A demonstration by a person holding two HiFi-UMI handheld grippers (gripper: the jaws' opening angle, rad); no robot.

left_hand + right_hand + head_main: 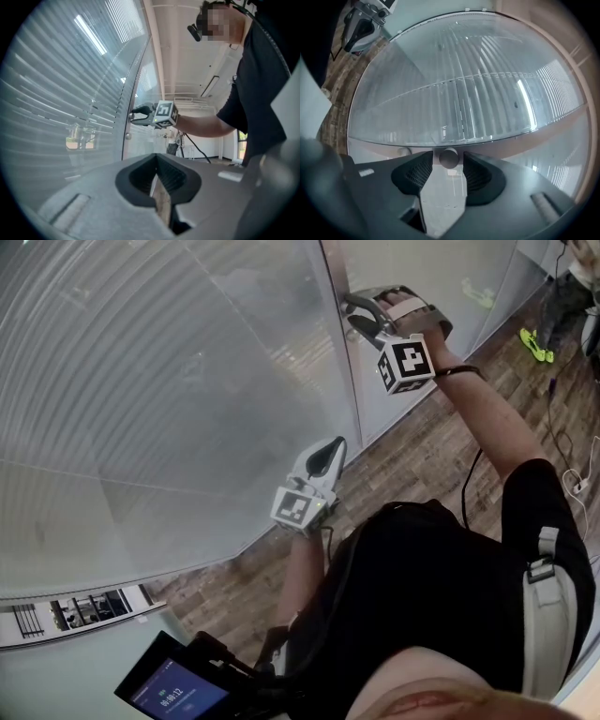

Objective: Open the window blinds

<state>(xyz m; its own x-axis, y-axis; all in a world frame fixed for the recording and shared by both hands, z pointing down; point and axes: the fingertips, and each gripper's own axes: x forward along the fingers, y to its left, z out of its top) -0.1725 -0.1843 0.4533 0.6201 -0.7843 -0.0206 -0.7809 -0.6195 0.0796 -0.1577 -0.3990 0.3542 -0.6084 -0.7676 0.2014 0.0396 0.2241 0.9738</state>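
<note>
Reaching out to the pale mullion point(339, 352) that divides the panes, the right gripper point(354, 317) sets its jaws on either side of a small round knob point(449, 158) mounted on that mullion. The jaws are spread, flanking the knob closely. A thin gap seems to show on each side, so they do not look clamped on it yet. This is probably the tilt control, which would explain why the gripper comes at it nearly level and head-on: a roll of the wrist would then turn it.

The blind slats point(141, 362) sit behind the glass point(281, 427) on the left gripper's side of the mullion. Most are turned nearly closed, so the pane looks milky, and only slivers of outdoors show between them in the left gripper view.

The left gripper point(333, 451) hangs lower and back from the mullion, over the wood floor point(422, 456). Its jaws are drawn together on nothing, and it appears parked out of the way.

Next, the jaws likely need to pinch the knob firmly before any twist, or they may slip round it.
</note>
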